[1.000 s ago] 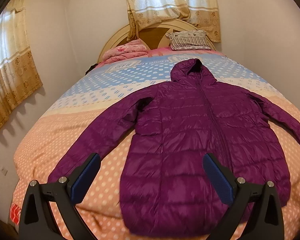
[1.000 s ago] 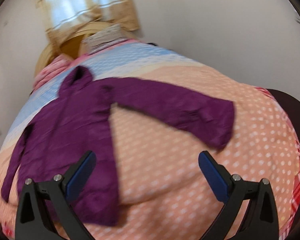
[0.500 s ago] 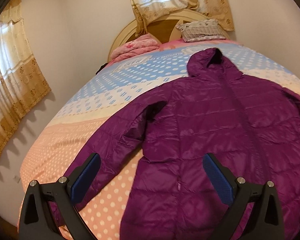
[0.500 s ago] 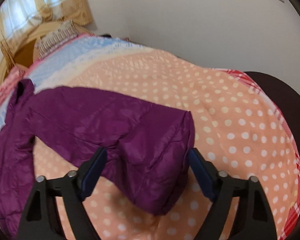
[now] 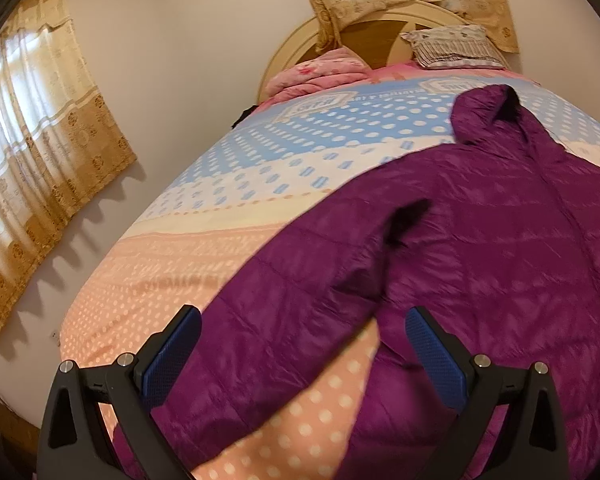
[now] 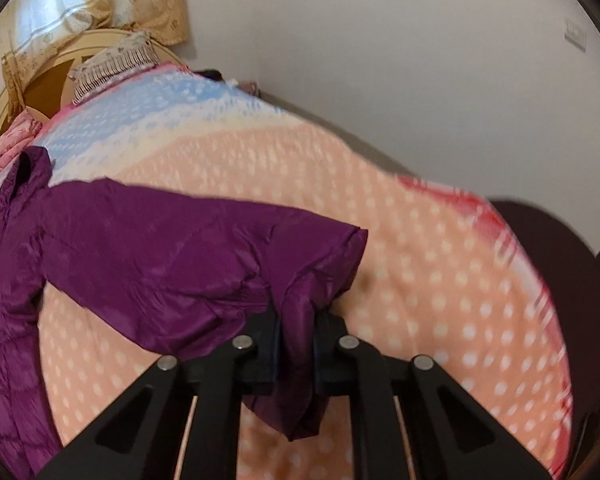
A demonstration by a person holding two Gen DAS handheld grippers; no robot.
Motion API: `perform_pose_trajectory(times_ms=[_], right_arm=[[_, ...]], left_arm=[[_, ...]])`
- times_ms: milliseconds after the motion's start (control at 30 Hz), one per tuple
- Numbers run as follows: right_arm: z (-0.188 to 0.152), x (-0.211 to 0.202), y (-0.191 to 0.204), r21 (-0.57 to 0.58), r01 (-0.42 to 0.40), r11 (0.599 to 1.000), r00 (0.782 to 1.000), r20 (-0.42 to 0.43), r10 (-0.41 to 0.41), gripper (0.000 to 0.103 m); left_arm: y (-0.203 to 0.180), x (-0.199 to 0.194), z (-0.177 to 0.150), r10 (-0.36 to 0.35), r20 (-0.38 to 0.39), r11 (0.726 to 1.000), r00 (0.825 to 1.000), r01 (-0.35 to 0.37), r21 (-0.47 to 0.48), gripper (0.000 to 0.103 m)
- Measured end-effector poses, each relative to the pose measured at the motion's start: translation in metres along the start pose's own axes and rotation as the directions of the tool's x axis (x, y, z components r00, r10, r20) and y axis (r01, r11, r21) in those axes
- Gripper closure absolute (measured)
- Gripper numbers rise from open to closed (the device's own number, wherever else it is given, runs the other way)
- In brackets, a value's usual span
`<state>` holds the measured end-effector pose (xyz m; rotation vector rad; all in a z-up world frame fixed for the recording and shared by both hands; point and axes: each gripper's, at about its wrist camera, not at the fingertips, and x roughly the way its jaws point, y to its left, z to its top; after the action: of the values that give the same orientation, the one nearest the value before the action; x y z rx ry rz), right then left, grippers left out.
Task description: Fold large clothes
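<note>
Purple coat [image 5: 480, 248] lay flat on dotted bed [image 5: 228, 248], R claw [image 6: 296, 344] pinched the sleeve end [image 6: 300, 280], L claw [image 5: 304, 356] spread wide over the other sleeve [image 5: 268, 320], not touching.

The left wrist view looks from low above the foot end of the bed [image 5: 228, 184], forward between the two fingers of the left gripper [image 5: 303, 354], toward the headboard [image 5: 376, 36] and the curtain [image 5: 40, 152] on the side wall. It is close to one sleeve of the purple jacket [image 5: 480, 248].

The right wrist view looks from the other side of the bed [image 6: 380, 200], very near the other sleeve, along the right gripper [image 6: 296, 344], and faces toward the bare wall [image 6: 380, 48]. Both views share the jacket [image 6: 148, 240], the striped pillow [image 6: 112, 64] and the headboard [image 6: 4, 108].
</note>
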<state>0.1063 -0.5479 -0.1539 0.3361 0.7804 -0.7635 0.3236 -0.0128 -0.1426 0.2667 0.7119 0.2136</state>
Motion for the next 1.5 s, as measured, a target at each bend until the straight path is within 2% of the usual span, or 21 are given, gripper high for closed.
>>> perform_pose_trajectory(times_ms=[267, 633, 933, 1133, 1267, 1300, 1367, 1400, 1433, 1500], right_arm=[[0.032, -0.034, 0.074, -0.134, -0.045, 0.99, 0.989, 0.135, 0.063, 0.091], [0.038, -0.043, 0.205, -0.349, -0.122, 0.929, 0.961, 0.194, 0.199, 0.092], [0.016, -0.041, 0.306, -0.484, -0.181, 0.856, 0.937, 0.179, 0.299, 0.092], [-0.011, -0.034, 0.365, -0.545, -0.238, 0.804, 0.924, 0.128, 0.361, 0.092], [-0.033, -0.026, 0.395, -0.581, -0.297, 0.758, 0.914, 0.056, 0.402, 0.09], [-0.038, -0.023, 0.399, -0.581, -0.316, 0.75, 0.911, 0.034, 0.411, 0.088], [-0.044, -0.023, 0.395, -0.571, -0.353, 0.741, 0.9, 0.009, 0.436, 0.064], [-0.046, -0.026, 0.391, -0.571, -0.36, 0.738, 0.896, 0.011, 0.445, 0.034], [-0.049, -0.033, 0.383, -0.574, -0.355, 0.738, 0.89, 0.034, 0.455, 0.016], [-0.053, -0.048, 0.367, -0.594, -0.341, 0.729, 0.88, 0.072, 0.47, 0.014]], left_arm=[[0.007, 0.016, 0.016, 0.011, 0.004, 1.0, 1.0, -0.011, -0.013, 0.001], [0.011, 0.032, 0.025, 0.012, 0.011, 1.0, 1.0, -0.012, -0.008, 0.001], [0.022, 0.05, 0.028, 0.025, 0.009, 0.999, 1.0, -0.025, -0.022, 0.001], [0.028, 0.059, 0.02, 0.034, -0.009, 0.999, 0.999, -0.034, -0.023, 0.001], [0.032, 0.062, 0.017, 0.047, -0.026, 0.999, 0.999, -0.048, -0.025, 0.001], [0.032, 0.061, 0.016, 0.051, -0.026, 0.998, 0.998, -0.052, -0.024, 0.001], [0.033, 0.057, 0.018, 0.048, -0.022, 0.998, 0.999, -0.049, -0.028, 0.001], [0.033, 0.054, 0.019, 0.045, -0.017, 0.999, 0.999, -0.045, -0.029, 0.001], [0.032, 0.051, 0.02, 0.043, -0.011, 0.999, 0.999, -0.044, -0.028, 0.001], [0.025, 0.042, 0.026, 0.027, 0.004, 0.999, 1.0, -0.027, -0.027, 0.001]])
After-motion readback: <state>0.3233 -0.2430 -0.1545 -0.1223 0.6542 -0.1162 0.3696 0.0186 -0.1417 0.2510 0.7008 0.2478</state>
